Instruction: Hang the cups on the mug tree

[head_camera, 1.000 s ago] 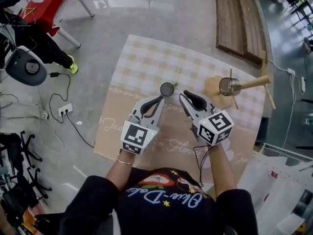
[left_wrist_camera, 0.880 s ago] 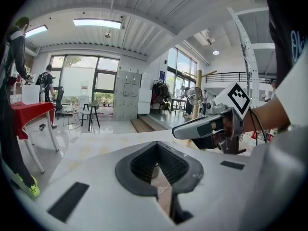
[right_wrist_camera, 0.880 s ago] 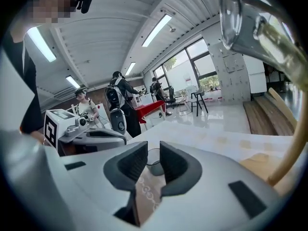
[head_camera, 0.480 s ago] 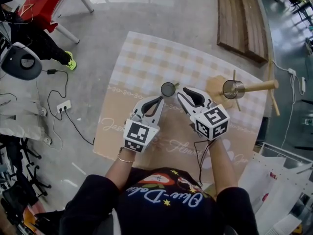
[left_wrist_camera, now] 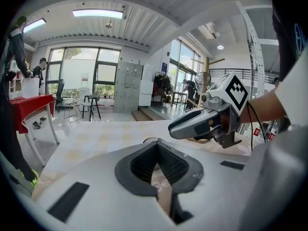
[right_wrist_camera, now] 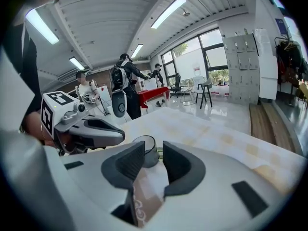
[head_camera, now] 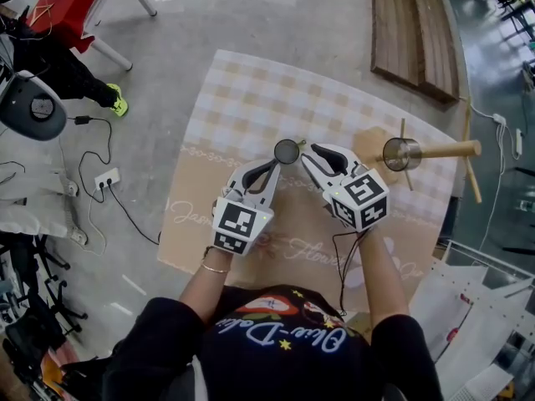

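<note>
Step now, I think: grab cup (head_camera: 287, 150).
Cup stands on surface (head_camera: 251, 98), just past tips of both grippers, well apart from mug tree (head_camera: 443, 149) on right. Other cup (head_camera: 399, 153) hangs there already.
Right gripper (head_camera: 322, 159): wide, jaws just been opening, nothing in it yet.
Left gripper (head_camera: 266, 172): open a little, empty.
To do well: slide right gripper forward, one jaw each side of cup wall. Squeeze slow so cup does not tip. Leave handle free for peg.

Bright, even daylight from tall glass windows (left_wrist_camera: 96, 76) and long ceiling strip lights (right_wrist_camera: 168, 11); soft shadows, sharp focus, strong fisheye bending, dark corners.
</note>
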Action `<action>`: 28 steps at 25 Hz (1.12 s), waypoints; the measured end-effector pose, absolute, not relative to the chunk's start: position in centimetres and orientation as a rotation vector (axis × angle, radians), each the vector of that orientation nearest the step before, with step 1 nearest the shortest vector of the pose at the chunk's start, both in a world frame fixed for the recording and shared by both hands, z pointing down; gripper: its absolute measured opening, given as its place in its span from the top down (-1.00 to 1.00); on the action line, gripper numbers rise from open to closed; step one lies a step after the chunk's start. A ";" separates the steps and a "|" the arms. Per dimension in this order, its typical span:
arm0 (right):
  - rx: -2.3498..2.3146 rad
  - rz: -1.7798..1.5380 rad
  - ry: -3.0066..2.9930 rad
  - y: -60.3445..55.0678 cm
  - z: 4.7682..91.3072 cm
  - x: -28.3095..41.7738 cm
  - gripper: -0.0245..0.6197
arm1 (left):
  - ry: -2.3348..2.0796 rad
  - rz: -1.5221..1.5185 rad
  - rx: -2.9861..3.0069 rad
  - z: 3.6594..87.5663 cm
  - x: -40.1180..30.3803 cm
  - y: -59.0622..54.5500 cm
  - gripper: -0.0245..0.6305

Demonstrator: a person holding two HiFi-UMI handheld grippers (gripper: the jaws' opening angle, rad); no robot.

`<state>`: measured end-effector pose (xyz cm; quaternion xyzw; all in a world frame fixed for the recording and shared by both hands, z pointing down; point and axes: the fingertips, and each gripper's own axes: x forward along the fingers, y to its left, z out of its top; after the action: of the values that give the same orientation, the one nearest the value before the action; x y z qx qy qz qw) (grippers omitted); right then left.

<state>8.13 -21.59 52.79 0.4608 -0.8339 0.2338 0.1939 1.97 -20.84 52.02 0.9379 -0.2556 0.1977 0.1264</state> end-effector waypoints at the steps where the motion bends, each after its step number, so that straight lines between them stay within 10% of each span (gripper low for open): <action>1: 1.286 0.651 -2.347 -21.7 52.8 8.1 0.53 | -0.743 0.578 2.726 52.1 2.0 -20.9 0.92; 28: 1.003 0.496 -2.287 -22.3 55.5 8.1 0.48 | -0.716 0.644 2.670 54.0 2.2 -21.2 0.92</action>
<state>8.15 -22.34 55.50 0.3765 -0.8588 0.1862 0.2933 2.21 -21.21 54.02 0.9299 -0.2492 0.2243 0.1510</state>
